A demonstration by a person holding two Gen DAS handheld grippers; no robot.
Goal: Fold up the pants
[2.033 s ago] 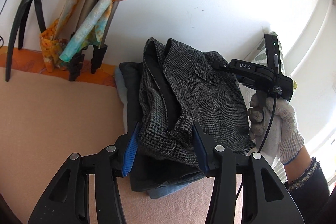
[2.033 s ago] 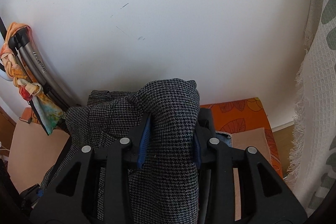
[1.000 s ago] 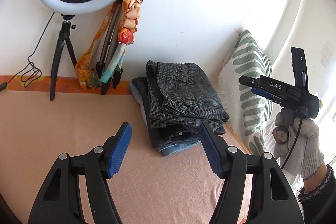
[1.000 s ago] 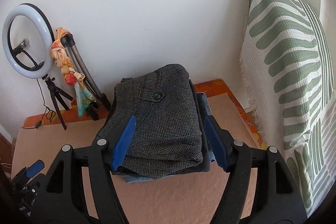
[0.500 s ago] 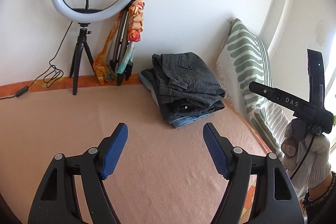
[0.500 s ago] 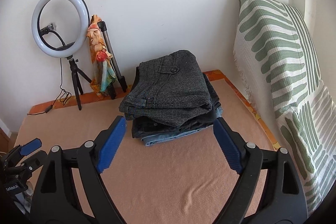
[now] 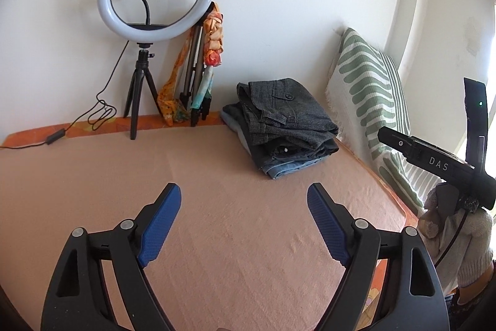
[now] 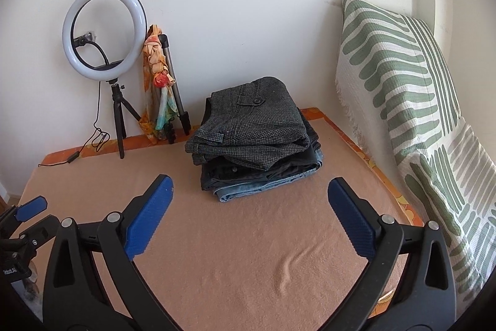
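Right wrist — grey pants (image 8: 254,126) folded, stacked

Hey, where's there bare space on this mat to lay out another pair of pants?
The wide stretch of peach mat between the open grippers and the folded stack is bare, reaching left toward the ring light tripod. It is crowded at the back wall and right, beside the striped pillow.
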